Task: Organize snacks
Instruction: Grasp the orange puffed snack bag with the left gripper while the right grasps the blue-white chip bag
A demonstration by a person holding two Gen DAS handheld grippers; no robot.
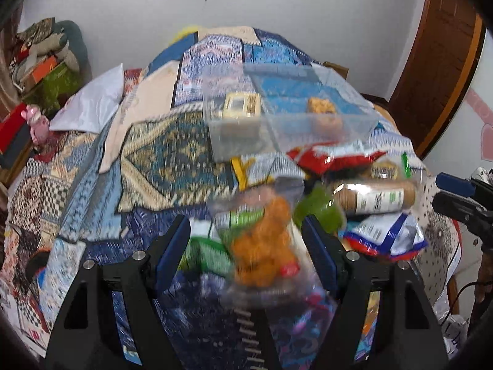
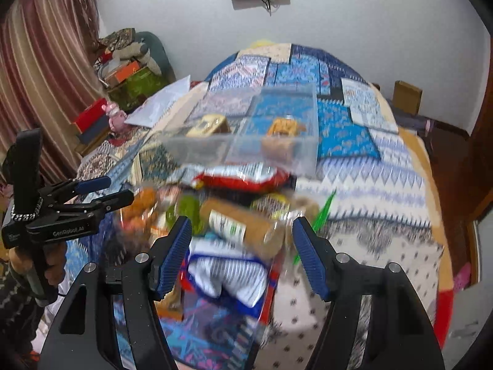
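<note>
A pile of snacks lies on a patterned bedspread. My left gripper [image 1: 246, 237] is open, its fingers either side of a clear bag of orange snacks [image 1: 265, 246]. My right gripper [image 2: 242, 243] is open around a tan biscuit roll [image 2: 240, 225], above a blue and white packet [image 2: 228, 277]. A red chip bag [image 1: 332, 157] [image 2: 243, 178] lies in front of a clear divided container [image 1: 277, 117] [image 2: 246, 135] that holds a cream box [image 1: 242, 108] and a yellow snack pack [image 1: 320, 104]. The left gripper also shows in the right wrist view [image 2: 104, 191].
A green packet [image 1: 317, 212] and the biscuit roll [image 1: 372, 197] lie right of the left gripper. A white pillow [image 1: 92, 108] and stacked boxes and bags [image 1: 43, 67] sit far left. A wooden door [image 1: 440, 71] stands at the right. The bed edge falls off to the right.
</note>
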